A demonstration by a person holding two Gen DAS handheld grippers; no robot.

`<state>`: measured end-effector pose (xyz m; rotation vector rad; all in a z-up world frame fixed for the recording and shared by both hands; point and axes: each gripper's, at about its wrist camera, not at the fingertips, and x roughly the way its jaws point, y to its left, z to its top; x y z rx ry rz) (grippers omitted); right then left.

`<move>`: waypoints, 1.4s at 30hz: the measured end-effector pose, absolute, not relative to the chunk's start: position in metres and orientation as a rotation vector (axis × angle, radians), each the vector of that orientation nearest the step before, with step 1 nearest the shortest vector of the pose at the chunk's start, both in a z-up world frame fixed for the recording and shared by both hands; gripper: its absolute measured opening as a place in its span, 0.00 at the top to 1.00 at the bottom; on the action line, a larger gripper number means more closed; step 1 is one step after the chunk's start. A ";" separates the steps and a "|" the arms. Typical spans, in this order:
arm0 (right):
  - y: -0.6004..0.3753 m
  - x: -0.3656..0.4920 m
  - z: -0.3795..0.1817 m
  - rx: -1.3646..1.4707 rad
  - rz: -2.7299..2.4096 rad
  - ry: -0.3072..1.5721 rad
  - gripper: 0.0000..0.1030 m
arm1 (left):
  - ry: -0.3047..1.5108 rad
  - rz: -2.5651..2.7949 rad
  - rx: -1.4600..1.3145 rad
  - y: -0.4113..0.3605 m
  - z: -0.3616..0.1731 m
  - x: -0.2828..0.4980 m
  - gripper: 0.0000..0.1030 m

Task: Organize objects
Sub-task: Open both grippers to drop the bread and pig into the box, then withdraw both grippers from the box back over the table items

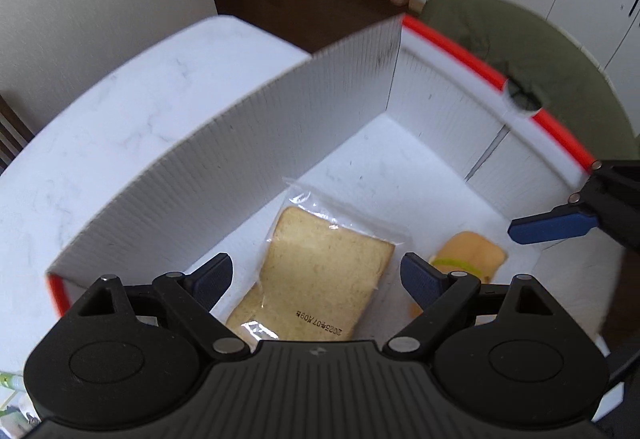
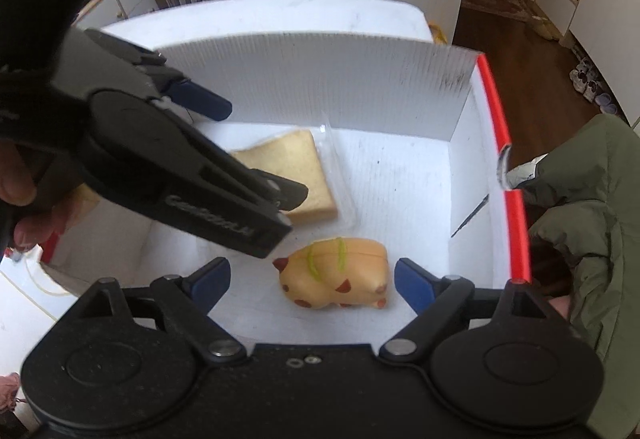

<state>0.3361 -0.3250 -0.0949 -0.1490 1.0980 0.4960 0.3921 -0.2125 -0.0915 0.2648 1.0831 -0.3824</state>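
On my feeds I see a slice of pale, toast-like bread sealed in a clear plastic bag [image 1: 320, 275], with a printed date code near one end, lying flat on the floor of a white corrugated-plastic box with red-edged rims [image 1: 256, 143]. Beside it on the same floor lies a small, soft-looking orange-tan animal figure with brown spots and a thin green band around its middle [image 2: 336, 273], tipped on its side.

My left gripper [image 1: 316, 279] hangs over the box with its jaws spread wide and nothing between them; in the left wrist view the bagged bread sits directly below the gap, its width just fitting between the two blue fingertips [image 1: 212, 279]. I cannot tell how high the tips stand above it.

My right gripper [image 2: 312, 279] is likewise wide open and empty. The spotted figure lies between its blue fingertips [image 2: 414, 285] in the right wrist view, closer to the right-hand one, not touching either.

The box rests on a white marbled tabletop [image 1: 120, 111]. An olive-green padded jacket [image 2: 580, 207] sits just outside the red-rimmed wall.
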 end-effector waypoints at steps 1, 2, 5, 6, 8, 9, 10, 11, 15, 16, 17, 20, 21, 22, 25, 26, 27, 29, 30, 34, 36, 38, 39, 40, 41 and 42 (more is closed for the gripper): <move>-0.326 0.334 -0.091 -0.143 0.497 1.090 0.14 | 1.074 -0.388 0.255 -0.210 -0.086 0.387 0.11; -0.327 0.332 -0.088 -0.140 0.497 1.079 0.14 | 1.063 -0.393 0.244 -0.208 -0.084 0.388 0.11; -0.329 0.325 -0.076 -0.130 0.495 1.053 0.14 | 1.024 -0.402 0.224 -0.204 -0.069 0.373 0.11; -0.330 0.322 -0.072 -0.126 0.496 1.045 0.14 | 1.011 -0.401 0.220 -0.203 -0.064 0.369 0.11; -0.330 0.319 -0.067 -0.124 0.494 1.032 0.14 | 0.988 -0.403 0.212 -0.200 -0.056 0.362 0.11; -0.330 0.316 -0.063 -0.125 0.496 1.023 0.14 | 0.977 -0.404 0.209 -0.198 -0.052 0.357 0.11; -0.330 0.313 -0.061 -0.128 0.499 1.014 0.14 | 0.964 -0.406 0.207 -0.197 -0.049 0.353 0.11; -0.329 0.311 -0.058 -0.131 0.499 1.004 0.14 | 0.953 -0.408 0.206 -0.194 -0.047 0.349 0.11; -0.324 0.299 -0.049 -0.137 0.505 0.971 0.13 | 0.918 -0.400 0.183 -0.177 -0.033 0.330 0.11; -0.323 0.296 -0.046 -0.138 0.505 0.962 0.13 | 0.907 -0.396 0.177 -0.172 -0.029 0.325 0.11; -0.321 0.293 -0.043 -0.137 0.509 0.952 0.13 | 0.897 -0.392 0.170 -0.167 -0.027 0.320 0.11; -0.314 0.284 -0.035 -0.124 0.512 0.922 0.12 | 0.872 -0.377 0.152 -0.150 -0.017 0.304 0.11; -0.312 0.281 -0.032 -0.114 0.515 0.910 0.11 | 0.863 -0.372 0.149 -0.145 -0.015 0.300 0.11; -0.309 0.278 -0.030 -0.104 0.517 0.900 0.10 | 0.853 -0.367 0.145 -0.140 -0.013 0.294 0.11; -0.299 0.269 -0.023 -0.091 0.517 0.871 0.10 | 0.827 -0.349 0.127 -0.125 -0.009 0.278 0.11; -0.295 0.265 -0.022 -0.090 0.521 0.865 0.10 | 0.819 -0.344 0.119 -0.119 -0.008 0.273 0.11; -0.291 0.262 -0.021 -0.090 0.526 0.858 0.09 | 0.810 -0.342 0.112 -0.113 -0.007 0.267 0.11; -0.282 0.256 -0.018 -0.089 0.533 0.840 0.06 | 0.793 -0.332 0.107 -0.100 -0.006 0.255 0.11; -0.277 0.252 -0.017 -0.087 0.538 0.830 0.05 | 0.786 -0.324 0.106 -0.094 -0.006 0.249 0.11; -0.258 0.239 -0.014 -0.064 0.567 0.795 0.01 | 0.754 -0.289 0.100 -0.064 -0.006 0.225 0.11; -0.248 0.233 -0.014 -0.047 0.578 0.784 0.01 | 0.743 -0.269 0.086 -0.048 -0.006 0.214 0.11; -0.238 0.229 -0.015 -0.026 0.585 0.782 0.01 | 0.731 -0.246 0.069 -0.031 -0.008 0.204 0.11; -0.233 0.227 -0.016 -0.014 0.589 0.782 0.01 | 0.729 -0.238 0.059 -0.023 -0.009 0.199 0.11; -0.229 0.226 -0.017 -0.004 0.592 0.782 0.01 | 0.728 -0.234 0.051 -0.015 -0.011 0.195 0.11; -0.224 0.225 -0.018 0.004 0.593 0.782 0.01 | 0.728 -0.229 0.043 -0.006 -0.013 0.191 0.11; -0.219 0.222 -0.019 0.009 0.594 0.783 0.01 | 0.727 -0.224 0.036 0.002 -0.014 0.187 0.11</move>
